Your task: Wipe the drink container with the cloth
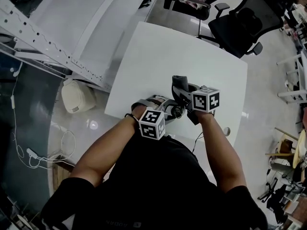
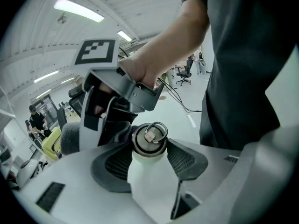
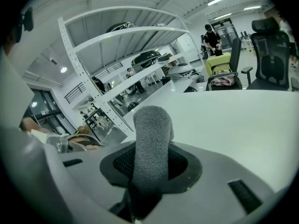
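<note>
My left jaws (image 2: 152,158) are clamped on the drink container (image 2: 148,183), a white bottle gripped just under its neck by both dark mesh pads, so that its metal cap (image 2: 150,139) with a small ring on top pokes out beyond the jaw tips. My right jaws (image 3: 152,168) are closed on the cloth (image 3: 150,139), a fuzzy grey roll that stands up between the pads and sticks out well past them. From the head view, both of my hands hold the tools close together over the near edge of the white bench (image 1: 158,56). The left marker cube (image 1: 152,124) sits lower and nearer my body, and the right marker cube (image 1: 206,99) is a little farther out. There the grey cloth rises above the right tool, over bare bench top. In the left gripper view the right tool hangs just beyond the bottle's cap, with the cloth's rounded end off to the left of the cap. It is near, but I cannot tell whether cloth and bottle touch. The bottle is up in my grip and is not resting on the bench. Black office chairs (image 1: 242,25) stand past the far corner, and a white perforated rack (image 3: 117,36) runs along the other side.
</note>
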`<move>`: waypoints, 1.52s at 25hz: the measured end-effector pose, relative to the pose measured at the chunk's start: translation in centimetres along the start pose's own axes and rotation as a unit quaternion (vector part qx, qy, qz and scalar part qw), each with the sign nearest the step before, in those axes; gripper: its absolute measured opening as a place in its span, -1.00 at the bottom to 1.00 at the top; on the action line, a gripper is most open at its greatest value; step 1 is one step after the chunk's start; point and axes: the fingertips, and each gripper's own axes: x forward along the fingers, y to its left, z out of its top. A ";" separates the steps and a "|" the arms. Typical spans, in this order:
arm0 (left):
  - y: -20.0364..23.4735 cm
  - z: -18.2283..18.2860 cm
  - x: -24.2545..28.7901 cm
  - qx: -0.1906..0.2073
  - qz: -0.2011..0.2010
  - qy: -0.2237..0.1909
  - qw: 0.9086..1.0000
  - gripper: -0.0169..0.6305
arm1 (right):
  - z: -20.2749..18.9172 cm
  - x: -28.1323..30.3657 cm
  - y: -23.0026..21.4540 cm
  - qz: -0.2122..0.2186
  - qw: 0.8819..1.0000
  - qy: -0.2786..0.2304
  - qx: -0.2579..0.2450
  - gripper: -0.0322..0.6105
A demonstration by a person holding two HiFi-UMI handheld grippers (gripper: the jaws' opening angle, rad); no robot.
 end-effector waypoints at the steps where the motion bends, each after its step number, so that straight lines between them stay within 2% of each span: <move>1: 0.0 0.1 0.0 0.001 -0.001 0.001 1.000 -0.20 | -0.3 0.3 -0.2 -0.004 1.000 0.011 -0.010 -0.55; 10: 0.1 0.2 0.2 0.010 -0.007 0.002 1.000 -0.20 | -1.7 2.0 -0.8 0.001 0.996 0.059 -0.065 -0.55; 20: 0.1 0.5 0.2 0.005 -0.012 -0.004 1.000 -0.20 | -3.2 3.4 -4.4 -0.006 0.996 0.087 -0.021 -0.55; 30: 0.3 0.5 0.2 0.005 -0.016 -0.003 1.000 -0.20 | -5.3 5.1 -7.6 -0.019 0.991 0.131 -0.030 -0.55; 38: 0.4 0.1 0.2 0.001 -0.019 0.001 1.000 -0.20 | -5.6 5.3 -9.1 -0.023 0.993 0.117 -0.012 -0.55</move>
